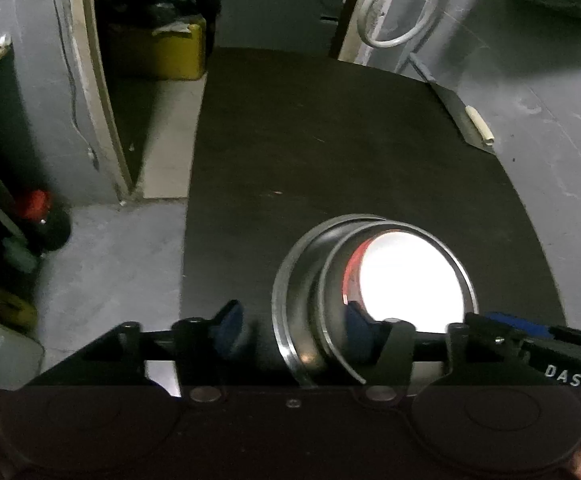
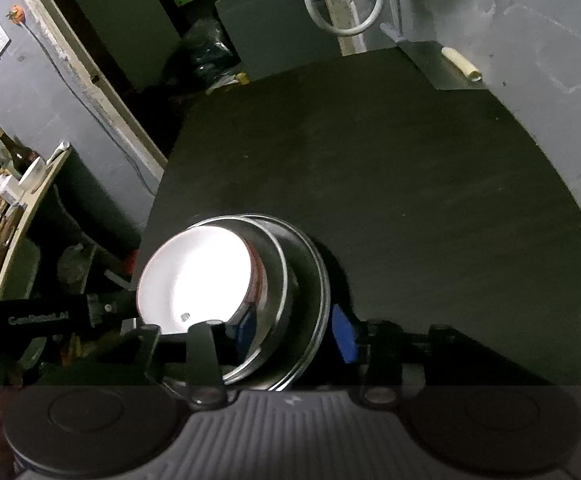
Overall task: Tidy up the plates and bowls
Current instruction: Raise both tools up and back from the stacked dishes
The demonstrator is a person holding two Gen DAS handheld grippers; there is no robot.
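A stack stands on the dark table (image 1: 330,140): a steel plate (image 1: 280,300) at the bottom, a steel bowl (image 1: 326,280) on it, and a bowl with a white inside and red outside (image 1: 410,276) nested in that. My left gripper (image 1: 292,332) is open and straddles the stack's left rims, one blue pad outside the plate and the other inside the steel bowl. My right gripper (image 2: 286,340) is open over the opposite side, across the rims of the steel bowl (image 2: 278,280) and the plate (image 2: 318,272). Its outer blue pad sits just off the plate's edge. Neither pair of pads presses on anything.
A rolled paper (image 1: 478,124) lies on a grey sheet at the table's far right corner, against the wall. A white cable loop (image 1: 394,12) hangs behind. The table's left edge drops to the floor, where a yellow container (image 1: 170,52) stands. A cluttered side shelf (image 2: 18,176) holds bottles at the left.
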